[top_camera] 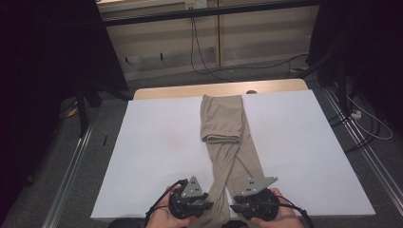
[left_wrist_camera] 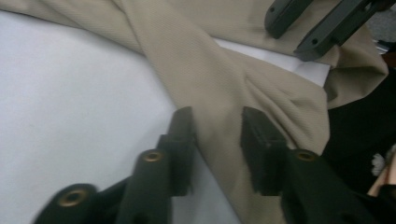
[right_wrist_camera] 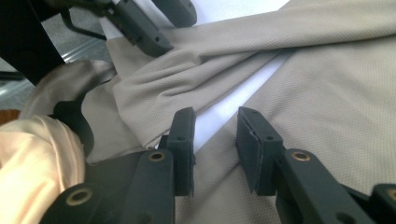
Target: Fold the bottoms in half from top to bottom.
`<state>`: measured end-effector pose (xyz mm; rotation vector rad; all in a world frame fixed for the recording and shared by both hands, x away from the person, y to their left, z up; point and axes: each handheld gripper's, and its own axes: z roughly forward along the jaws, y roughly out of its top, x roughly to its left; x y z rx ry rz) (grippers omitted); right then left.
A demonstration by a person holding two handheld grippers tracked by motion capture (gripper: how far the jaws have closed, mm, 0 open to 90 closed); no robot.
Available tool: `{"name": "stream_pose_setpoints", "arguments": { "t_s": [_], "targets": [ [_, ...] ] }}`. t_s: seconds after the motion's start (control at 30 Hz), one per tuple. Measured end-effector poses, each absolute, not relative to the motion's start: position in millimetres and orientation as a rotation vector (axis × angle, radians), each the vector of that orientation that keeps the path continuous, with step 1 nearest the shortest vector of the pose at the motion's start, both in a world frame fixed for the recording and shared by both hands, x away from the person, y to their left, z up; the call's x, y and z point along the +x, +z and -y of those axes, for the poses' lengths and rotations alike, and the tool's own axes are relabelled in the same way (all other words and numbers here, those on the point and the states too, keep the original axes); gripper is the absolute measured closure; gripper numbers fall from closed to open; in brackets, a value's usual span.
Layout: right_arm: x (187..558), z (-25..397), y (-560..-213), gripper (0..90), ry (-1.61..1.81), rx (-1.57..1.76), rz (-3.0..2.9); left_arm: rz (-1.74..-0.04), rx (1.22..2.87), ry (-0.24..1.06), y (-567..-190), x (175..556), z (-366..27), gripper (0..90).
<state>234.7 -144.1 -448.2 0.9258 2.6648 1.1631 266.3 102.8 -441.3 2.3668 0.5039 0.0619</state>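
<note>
Two crossed legs of beige trousers (top_camera: pixel 223 137) stretch down the white bench (top_camera: pixel 157 156) toward its near edge, where left hand-held gripper (top_camera: pixel 205 205) and right hand-held gripper (top_camera: pixel 236 207) gape, empty, over the hems. Soft, light cloth likely handles best pinched there.

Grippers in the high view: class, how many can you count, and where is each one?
2. The left gripper sits by the left trouser leg; the right gripper by the right leg, both at the table's near edge.

Trouser (top_camera: pixel 223 123) leg ends hidden behind the left claw (top_camera: pixel 209 205) and right claw (top_camera: pixel 234 207), forearms cut off at the bottom edge, near table (top_camera: pixel 157 142) edge partly covered by hands.
</note>
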Motion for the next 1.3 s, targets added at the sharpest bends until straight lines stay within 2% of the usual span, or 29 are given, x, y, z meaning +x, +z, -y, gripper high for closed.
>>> {"name": "stream_pose_setpoints", "arguments": {
  "t_s": [0.03, 0.1, 0.23, 0.27, 0.37, 0.53, 0.77, 0.8, 0.83, 0.87, 0.93, 0.97, 1.07, 1.1, 1.13, 1.23, 1.3],
  "targets": [
    [233.4, 142.4, -448.2, 72.3, 1.137, 0.895, -2.655, -0.480, 2.372, 0.037, -440.8, 265.7, -100.4, 79.3],
    [231.8, 138.6, -447.2, 74.6, 1.083, 0.876, -2.638, -0.501, 2.366, -0.015, -440.3, 264.5, -96.0, 89.2],
    [230.2, 137.0, -447.0, 77.7, 1.063, 0.874, -2.627, -0.519, 2.306, -0.112, -438.6, 268.0, -96.7, 90.0],
    [231.4, 137.3, -446.8, 85.6, 1.053, 0.901, -2.614, -0.515, 2.263, -0.130, -433.9, 269.5, -98.4, 90.0],
    [233.7, 137.2, -446.6, 90.0, 1.064, 0.920, -2.608, -0.537, 2.141, -0.147, -416.2, 273.2, -103.9, 90.0],
    [239.6, 127.1, -446.1, 90.0, 1.138, 0.936, -2.634, -0.569, 2.025, -0.199, -401.3, 281.8, -108.5, 90.0],
    [245.3, 110.7, -440.8, 89.5, 1.212, 0.962, -2.644, -0.540, 1.979, -0.203, -381.9, 282.3, -107.5, 90.0],
    [246.6, 104.8, -441.3, 83.1, 1.213, 0.964, -2.660, -0.537, 1.970, -0.203, -380.1, 282.5, -106.8, 90.0],
    [246.6, 104.8, -441.3, 83.1, 1.213, 0.964, -2.660, -0.538, 1.962, -0.209, -379.0, 282.7, -106.3, 90.0],
    [245.2, 105.4, -442.7, 76.0, 1.236, 0.953, -2.684, -0.532, 1.963, -0.215, -378.7, 282.5, -105.1, 90.0],
    [244.2, 107.7, -442.2, 72.7, 1.235, 0.951, -2.684, -0.524, 1.972, -0.224, -379.5, 281.1, -103.4, 90.0],
    [242.8, 113.2, -440.4, 69.9, 1.247, 0.939, -2.678, -0.521, 1.975, -0.230, -380.6, 280.3, -102.0, 90.0],
    [240.8, 141.5, -429.7, 69.1, 1.294, 0.990, -2.612, -0.523, 1.983, -0.244, -384.0, 279.1, -97.6, 90.0],
    [242.2, 168.2, -424.6, 71.9, 1.298, 1.069, -2.526, -0.518, 1.993, -0.241, -384.9, 278.8, -95.6, 90.0],
    [242.2, 168.2, -424.6, 71.9, 1.298, 1.069, -2.526, -0.516, 2.000, -0.239, -385.9, 278.6, -93.3, 90.0],
    [246.2, 210.5, -426.6, 75.2, 1.169, 1.215, -2.420, -0.512, 2.009, -0.257, -388.8, 279.3, -83.2, 90.0],
    [246.8, 218.0, -433.7, 74.5, 1.161, 1.256, -2.424, -0.501, 2.021, -0.283, -389.5, 280.5, -73.6, 90.0]
  ]
}}
